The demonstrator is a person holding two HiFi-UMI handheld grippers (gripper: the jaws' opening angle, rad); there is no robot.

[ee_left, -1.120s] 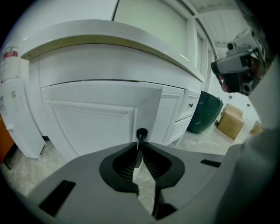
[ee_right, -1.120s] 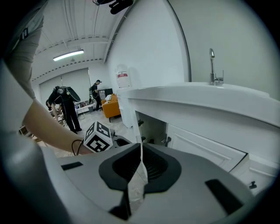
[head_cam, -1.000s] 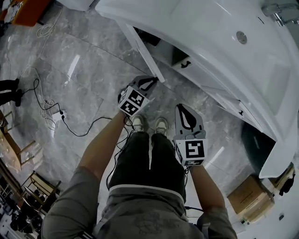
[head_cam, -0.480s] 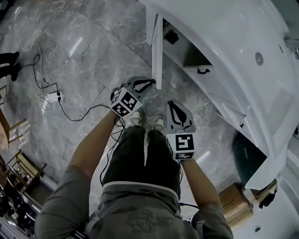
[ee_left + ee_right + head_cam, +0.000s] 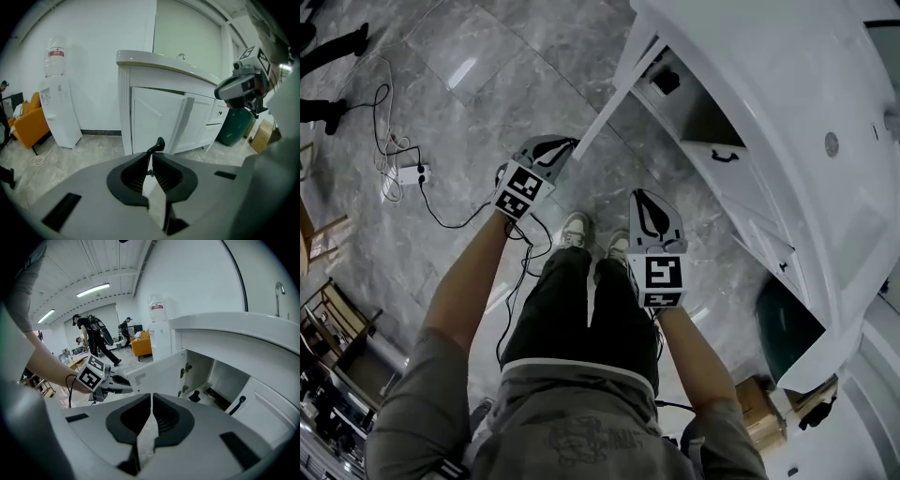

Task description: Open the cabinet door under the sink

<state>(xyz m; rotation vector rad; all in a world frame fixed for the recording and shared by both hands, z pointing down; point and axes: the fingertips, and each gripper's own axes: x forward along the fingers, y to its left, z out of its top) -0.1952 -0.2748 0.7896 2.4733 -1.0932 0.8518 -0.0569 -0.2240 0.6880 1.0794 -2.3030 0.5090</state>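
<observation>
Along the floor's (image 5: pixel 487 75) left edge lie cables (image 5: pixel 389 141) and a power strip (image 5: pixel 411 173). In the left gripper view a water dispenser (image 5: pixel 58 108) and an orange chair (image 5: pixel 30 119) stand by the wall, left of the cabinet (image 5: pixel 703 112).

The left forearm (image 5: pixel 469 281) stretches forward and out to the left. The left gripper (image 5: pixel 567 145) slopes downward and meets the free edge of the door (image 5: pixel 614 108). Its jaws have just been closing and are clenched on the door's black handle (image 5: pixel 159 143), which juts out from between their tips. The door hangs from the cabinet's left end and is swung well out over the floor. This leaves the inside in view, with a dark fitting (image 5: pixel 666 80) in it.

The person's shoes (image 5: pixel 575 230) stand on the floor between the two grippers, near the door's free edge. The right forearm (image 5: pixel 694 356) runs straight ahead. The right gripper (image 5: pixel 642 199) tilts down over the floor in front of the cabinet, apart from the door. Its jaws are pressed together with nothing between them.

Right of the opening, a closed panel carries a second handle (image 5: pixel 724 156). Above it the white counter (image 5: pixel 750 47) holds the sink, whose drain (image 5: pixel 832 143) shows. Farther right a green bin (image 5: pixel 783 319) stands by the cabinet's right end. A cardboard box (image 5: pixel 759 422) lies near the floor's lower right corner.
</observation>
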